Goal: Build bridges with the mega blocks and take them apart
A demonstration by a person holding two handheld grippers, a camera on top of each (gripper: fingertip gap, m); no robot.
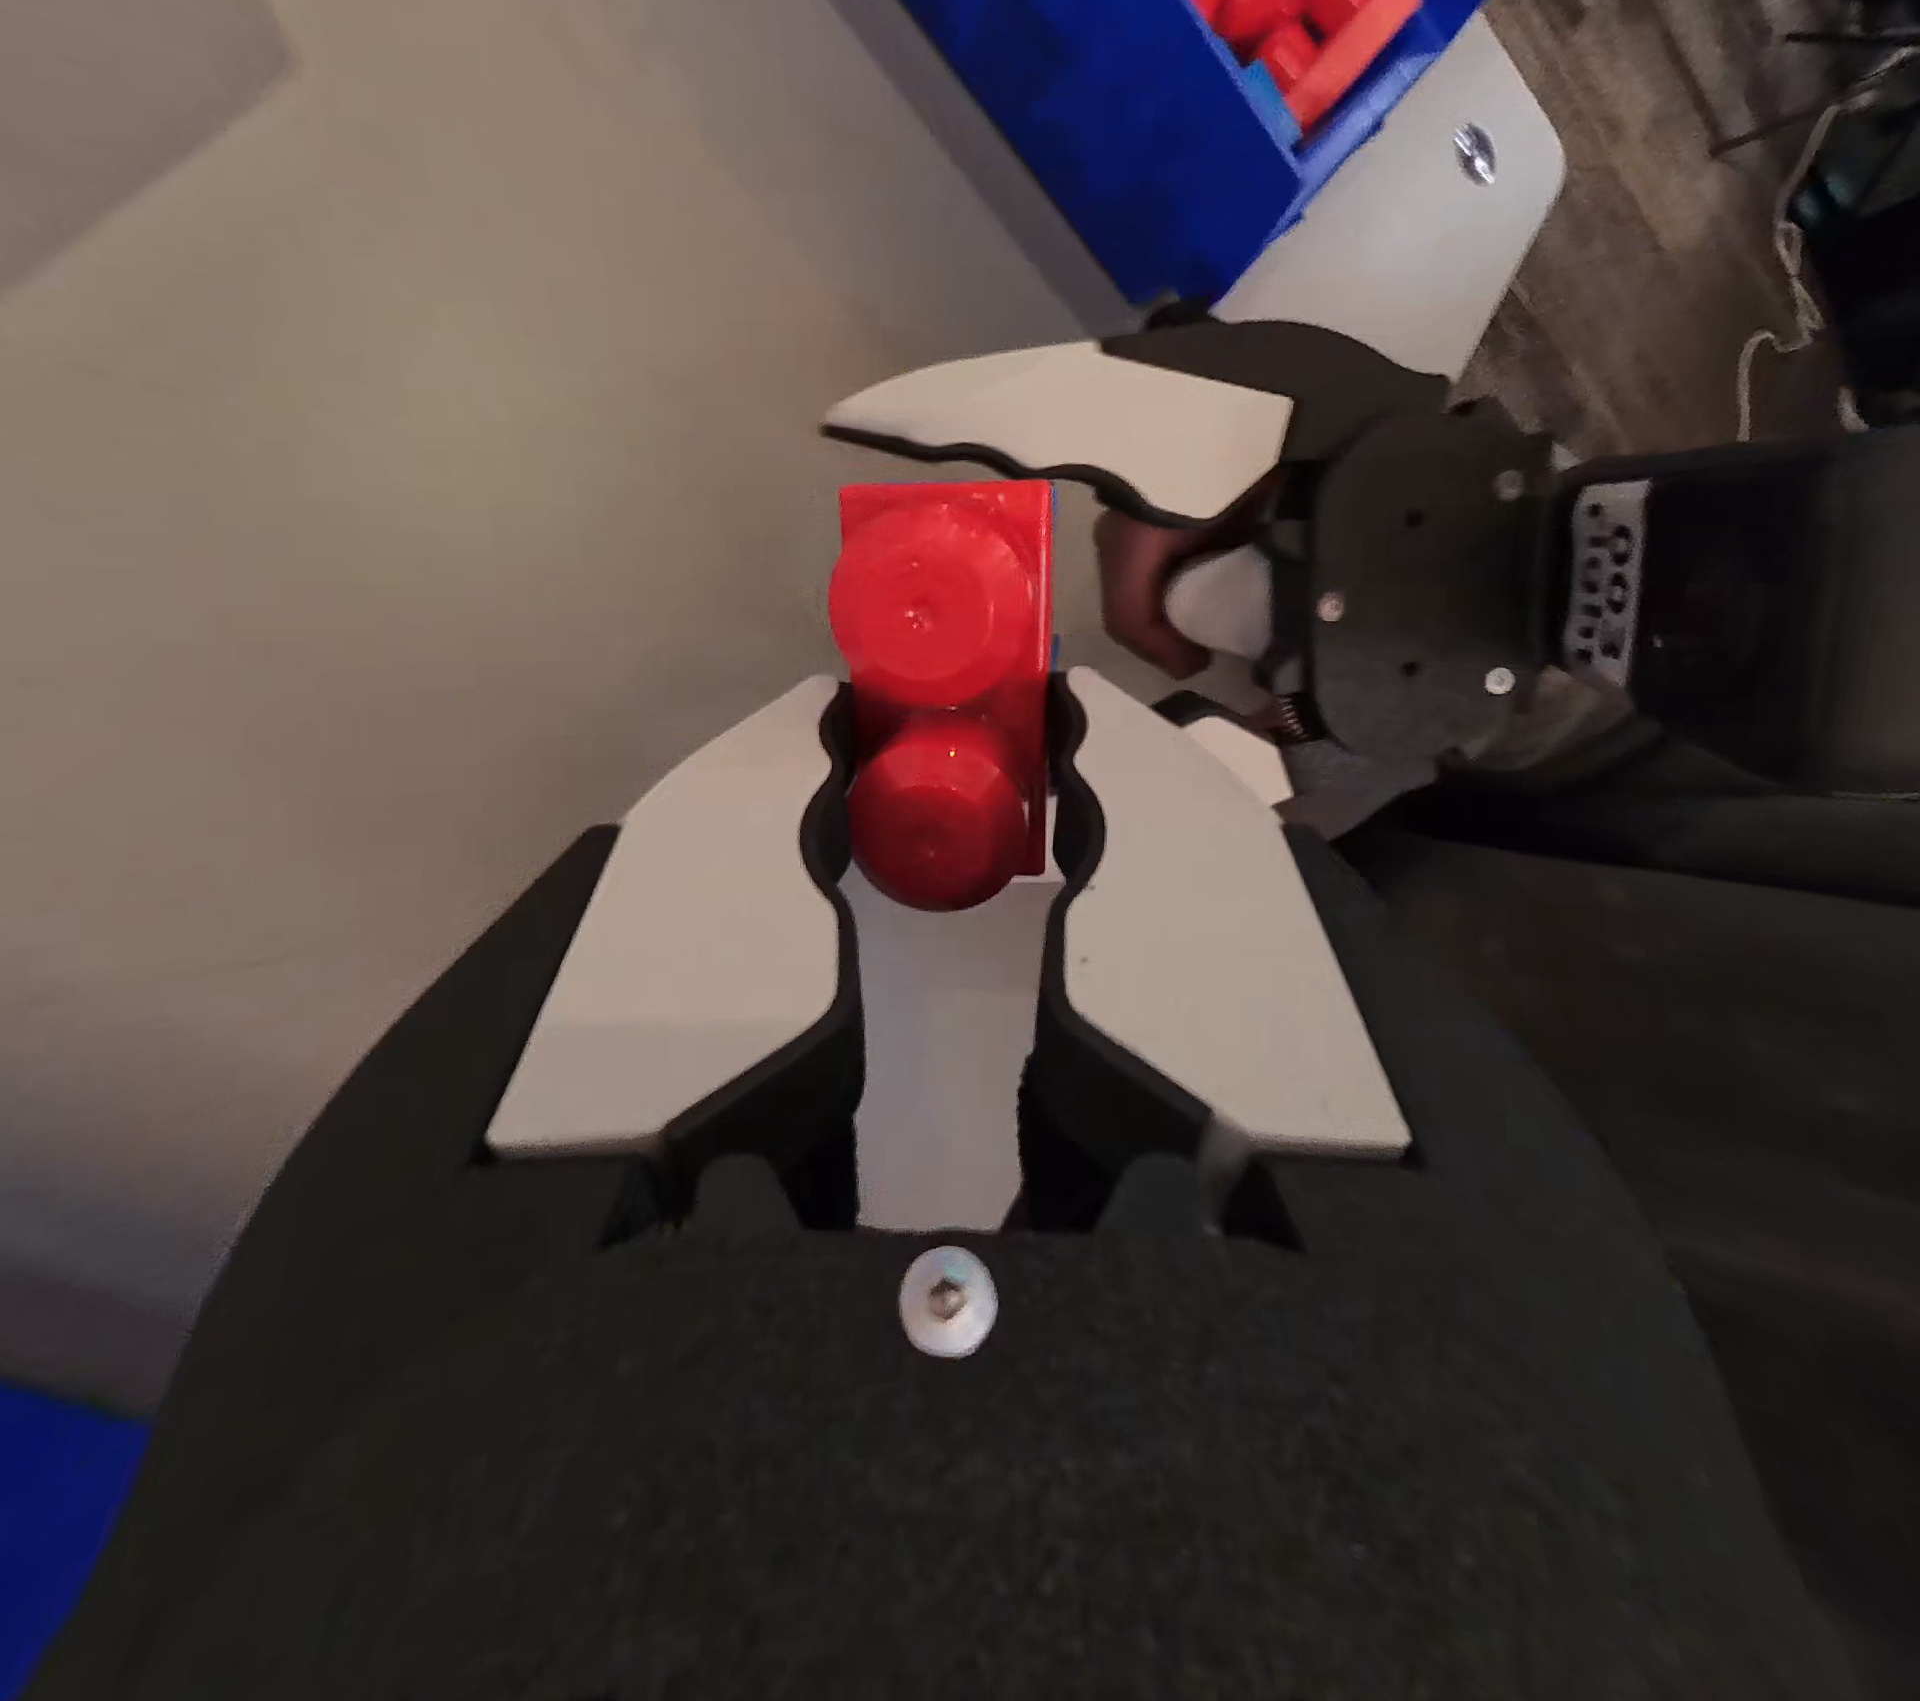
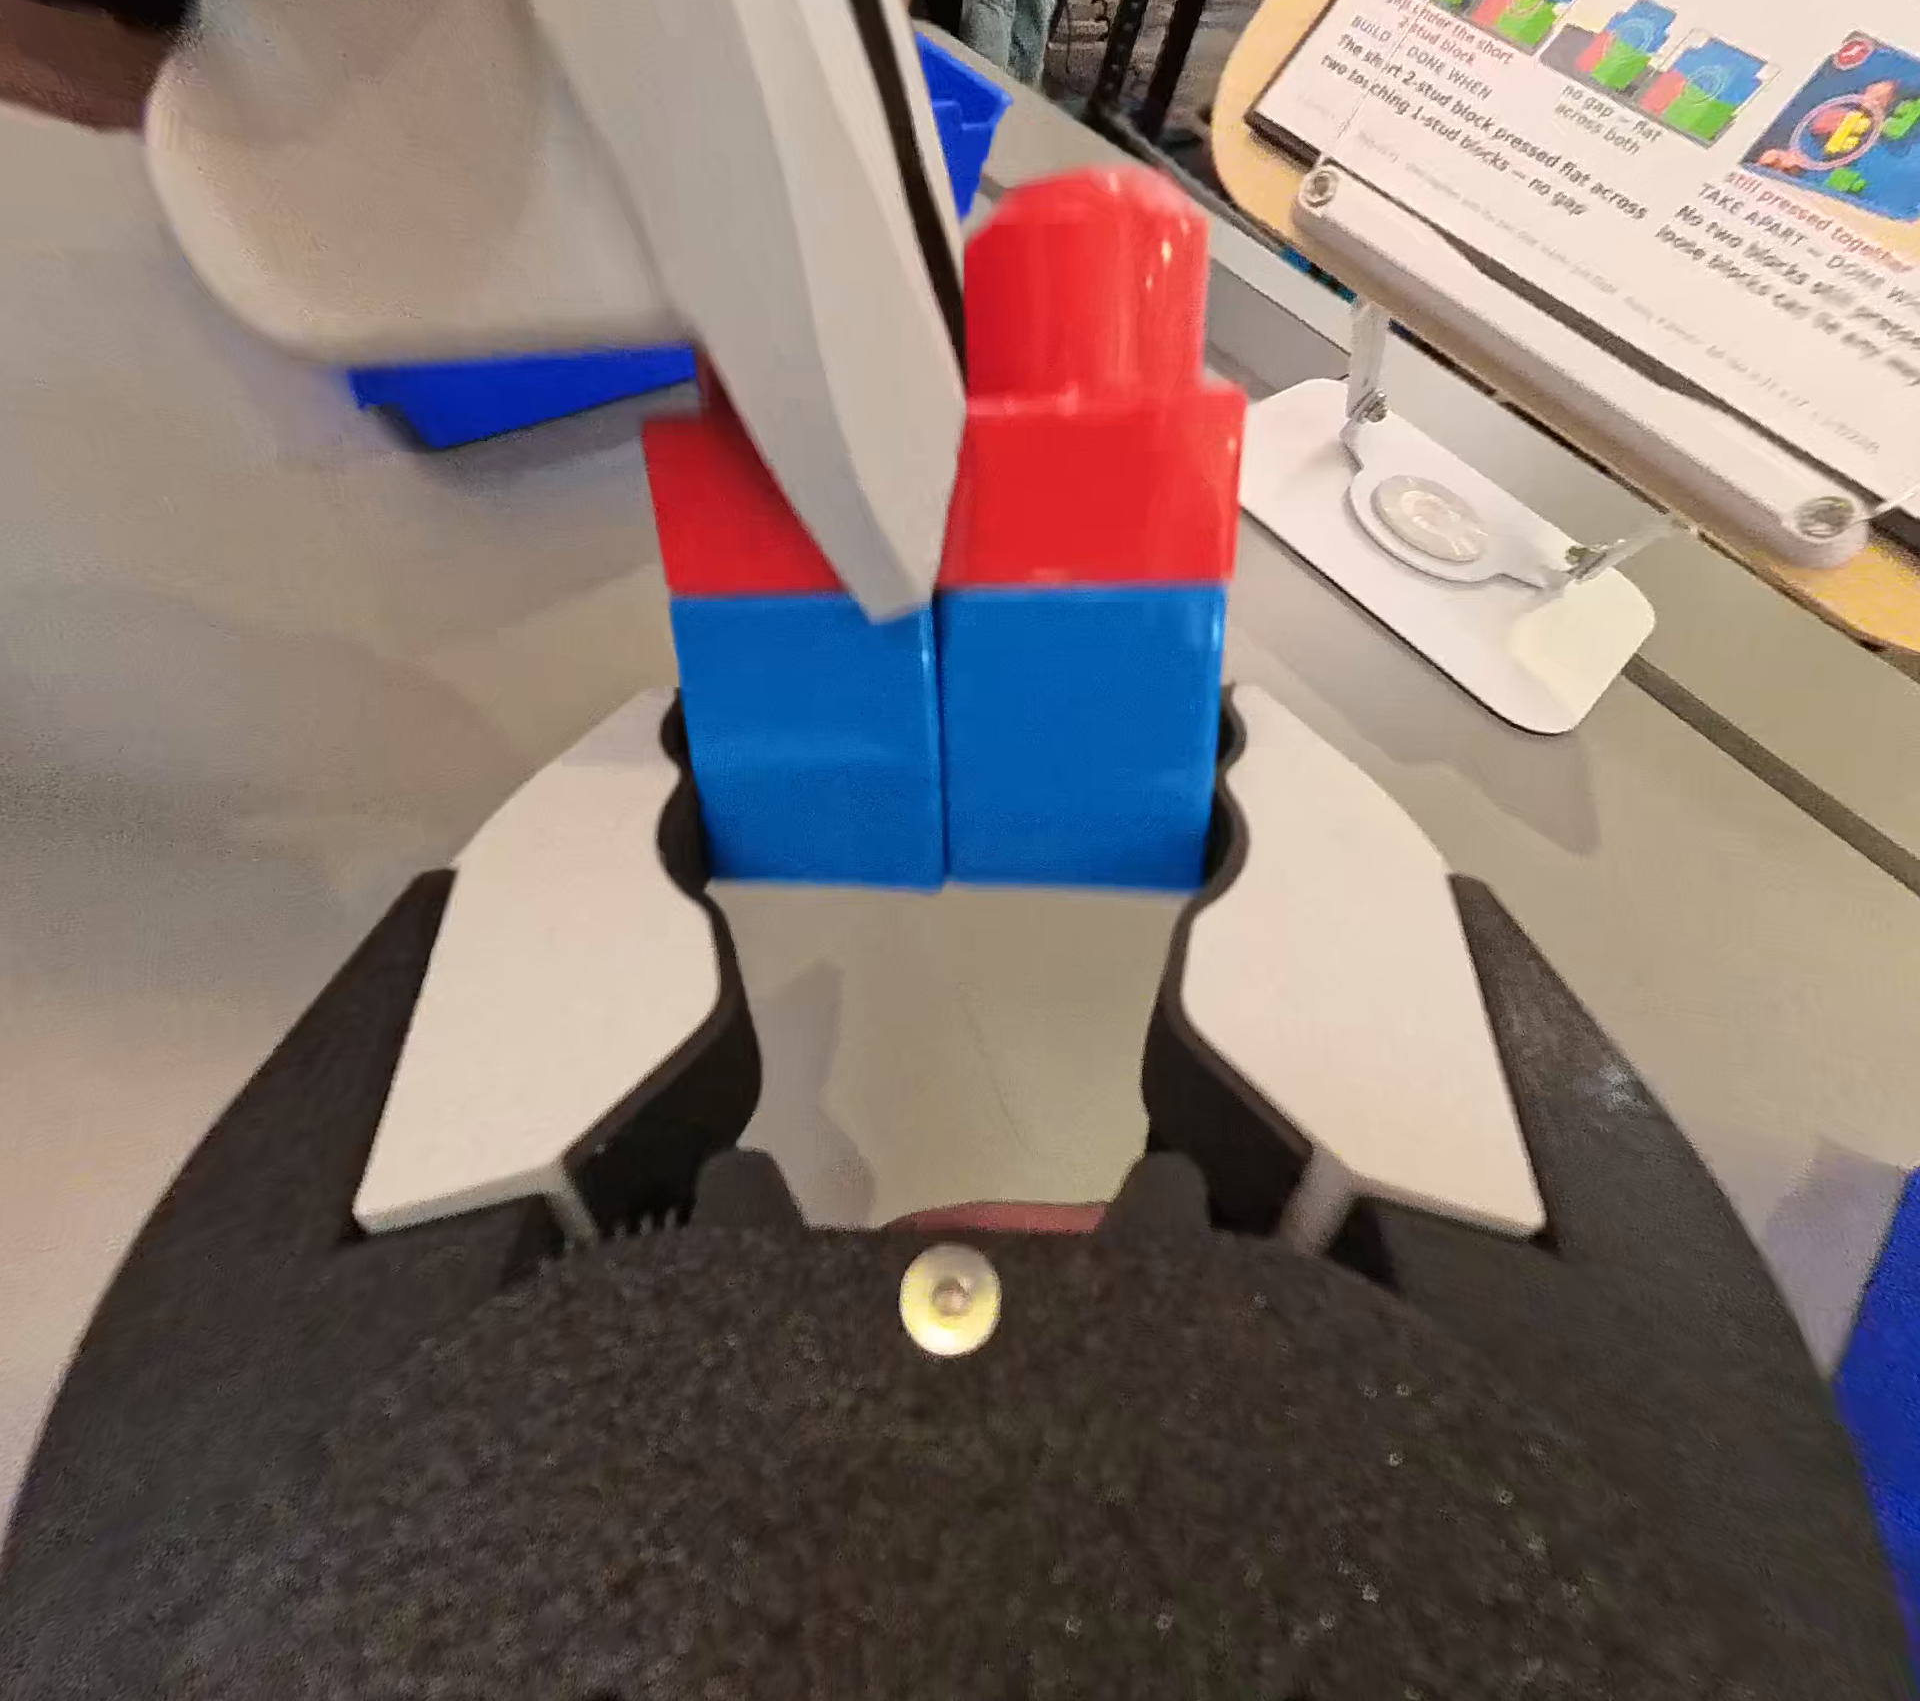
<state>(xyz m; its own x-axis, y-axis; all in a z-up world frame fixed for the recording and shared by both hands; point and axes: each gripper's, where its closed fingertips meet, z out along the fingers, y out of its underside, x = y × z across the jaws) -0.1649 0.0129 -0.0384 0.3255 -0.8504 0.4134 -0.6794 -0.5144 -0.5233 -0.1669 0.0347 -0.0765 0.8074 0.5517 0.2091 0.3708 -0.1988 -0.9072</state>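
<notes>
A red two-stud block (image 2: 1091,488) sits across two blue blocks (image 2: 1081,726) that stand side by side on the grey table (image 2: 260,612). My right gripper (image 2: 951,716) is shut on the pair of blue blocks from both sides. My left gripper (image 1: 951,716) comes from above and is shut on the red block (image 1: 935,591), seen top-down with its two studs. One finger (image 2: 790,249) of the left gripper hides the red block's left stud in the right wrist view. A right gripper finger (image 1: 1070,415) shows just beyond the red block.
A blue bin (image 1: 1091,72) with loose red and green blocks (image 1: 1299,10) stands near the table's far corner (image 1: 1496,165), floor beyond. Another blue bin (image 2: 520,394) lies behind the stack. An instruction sheet on a white stand (image 2: 1610,93) stands at the right. The left gripper's tips are roughly 4 cm from the right gripper's.
</notes>
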